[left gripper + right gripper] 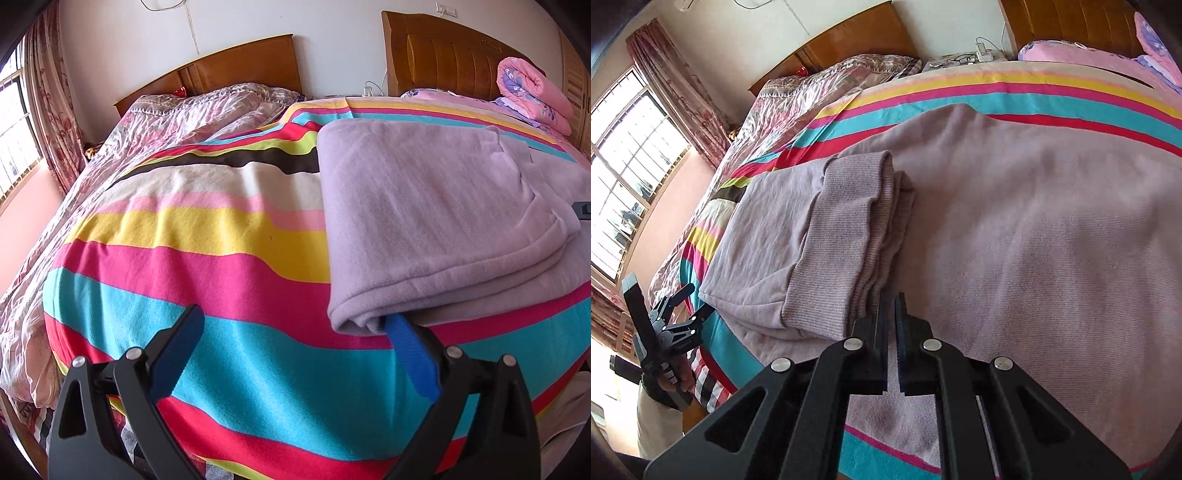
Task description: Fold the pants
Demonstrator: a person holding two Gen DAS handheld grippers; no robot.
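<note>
Lilac knit pants (417, 206) lie partly folded on a striped blanket (207, 236) on the bed. My left gripper (295, 321) is open at the near left fold of the pants; its right fingertip (397, 325) sits just under the fold's edge. In the right wrist view the ribbed cuffs (857, 229) lie folded back over the pants (1034, 229). My right gripper (891, 299) has its jaws nearly together, a thin gap showing, right at the cuffs' edge; I cannot tell whether cloth is pinched. The left gripper (690, 301) shows at far left, open.
A pink patterned quilt (177, 122) covers the bed's left side. Two wooden headboards (236, 70) stand at the wall. A rolled pink quilt (532, 92) lies at the back right. A window (624, 166) with curtains is on the left. The bed's near edge (709, 398) drops off.
</note>
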